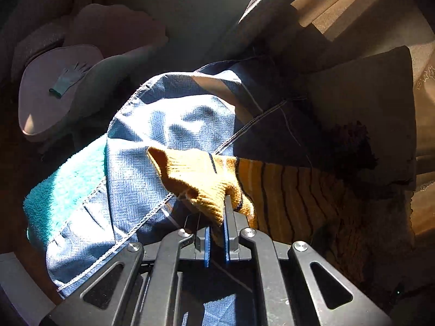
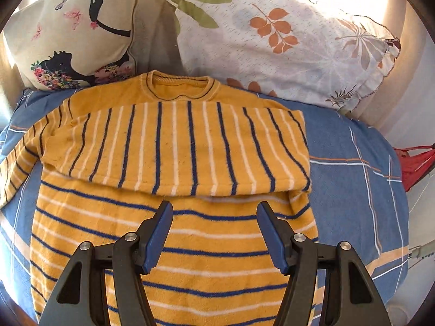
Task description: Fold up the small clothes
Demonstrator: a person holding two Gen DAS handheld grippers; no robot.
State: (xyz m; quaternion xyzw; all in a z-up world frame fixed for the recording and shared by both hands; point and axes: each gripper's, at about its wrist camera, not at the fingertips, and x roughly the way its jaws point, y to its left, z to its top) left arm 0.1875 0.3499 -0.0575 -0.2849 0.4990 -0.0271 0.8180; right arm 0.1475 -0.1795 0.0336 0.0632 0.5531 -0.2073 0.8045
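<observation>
The soft, limp sweater (image 2: 174, 146) is pinched at its cuff (image 1: 201, 179) by the left gripper (image 1: 216, 240); the right gripper (image 2: 214, 233) stands parted, empty, at lower centre.

We see a mustard-yellow sweater (image 2: 174, 146) striped navy and white, on a blue bedsheet (image 2: 350, 179) crossed with white and orange lines. At eleven o'clock sits a cream silhouette-print pillow (image 2: 70, 35); at one o'clock, a white leaf-patterned pillow (image 2: 285, 46).
</observation>
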